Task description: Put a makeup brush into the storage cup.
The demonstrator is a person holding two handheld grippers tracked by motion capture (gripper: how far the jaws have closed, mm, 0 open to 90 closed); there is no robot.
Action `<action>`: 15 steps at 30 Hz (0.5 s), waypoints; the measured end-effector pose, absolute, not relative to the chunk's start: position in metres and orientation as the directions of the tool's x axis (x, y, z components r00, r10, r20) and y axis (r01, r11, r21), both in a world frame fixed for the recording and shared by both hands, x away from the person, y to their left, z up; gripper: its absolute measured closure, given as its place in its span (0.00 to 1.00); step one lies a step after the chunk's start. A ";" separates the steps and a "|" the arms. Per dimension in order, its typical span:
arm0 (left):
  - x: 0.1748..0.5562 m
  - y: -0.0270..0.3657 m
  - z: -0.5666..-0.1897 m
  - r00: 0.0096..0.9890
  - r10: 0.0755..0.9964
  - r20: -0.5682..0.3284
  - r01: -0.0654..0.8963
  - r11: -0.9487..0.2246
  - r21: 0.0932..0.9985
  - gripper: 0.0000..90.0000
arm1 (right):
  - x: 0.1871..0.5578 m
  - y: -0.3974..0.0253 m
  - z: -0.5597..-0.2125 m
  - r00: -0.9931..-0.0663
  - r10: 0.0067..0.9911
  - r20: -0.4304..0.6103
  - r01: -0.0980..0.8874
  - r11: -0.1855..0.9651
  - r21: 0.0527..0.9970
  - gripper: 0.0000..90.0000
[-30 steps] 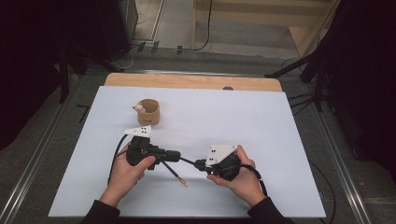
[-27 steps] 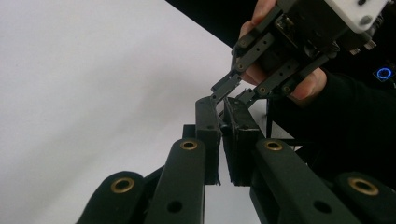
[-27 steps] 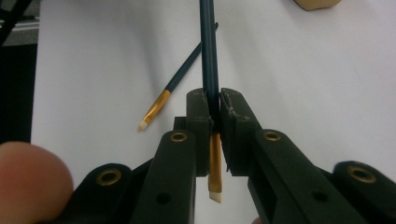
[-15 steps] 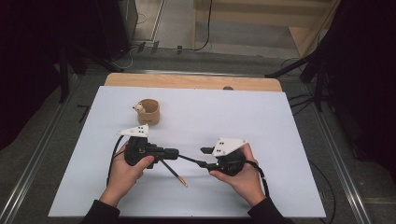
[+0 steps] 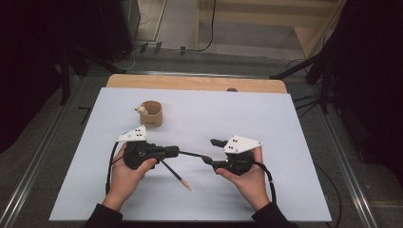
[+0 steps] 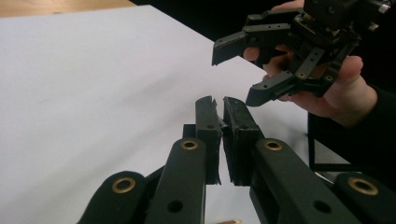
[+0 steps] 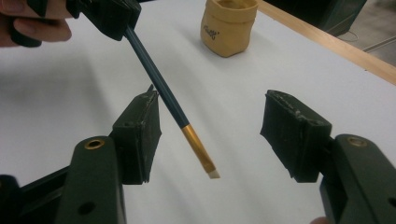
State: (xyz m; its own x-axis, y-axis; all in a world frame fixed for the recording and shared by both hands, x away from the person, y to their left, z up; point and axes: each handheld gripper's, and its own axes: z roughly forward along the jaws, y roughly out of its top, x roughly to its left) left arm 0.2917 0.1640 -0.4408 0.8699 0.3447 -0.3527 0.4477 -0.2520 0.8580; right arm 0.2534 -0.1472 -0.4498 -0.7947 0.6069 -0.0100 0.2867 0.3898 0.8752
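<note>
Looks like a handover: left hand-held gripper point(image 5: 177, 152) is clamped on the paintbrush point(image 7: 166, 98), well below the tan cup point(image 5: 153, 113). Right hand-held gripper point(image 7: 219, 133) gapes wide around the bristle end; next it needs to close.

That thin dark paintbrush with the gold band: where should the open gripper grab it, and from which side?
Probably on the dark handle just above the gold ferrule of the thin dark paintbrush, not the pale flat tip. The left gripper is shut on its far end, so it hangs slanted and free. The open right gripper already straddles it and can close from the sides.
</note>
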 end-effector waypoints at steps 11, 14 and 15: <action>0.286 0.165 -0.439 0.868 0.405 -0.288 0.389 -0.192 0.901 0.95 | 0.257 -0.156 -0.452 -0.736 0.662 0.138 0.365 0.216 0.906 0.40; 0.285 0.165 -0.440 0.862 0.422 -0.281 0.377 -0.165 0.911 0.95 | 0.257 -0.157 -0.452 -0.721 0.675 0.155 0.373 0.190 0.908 0.39; 0.285 0.166 -0.441 0.861 0.425 -0.279 0.374 -0.158 0.914 0.95 | 0.257 -0.157 -0.452 -0.717 0.679 0.159 0.375 0.182 0.909 0.38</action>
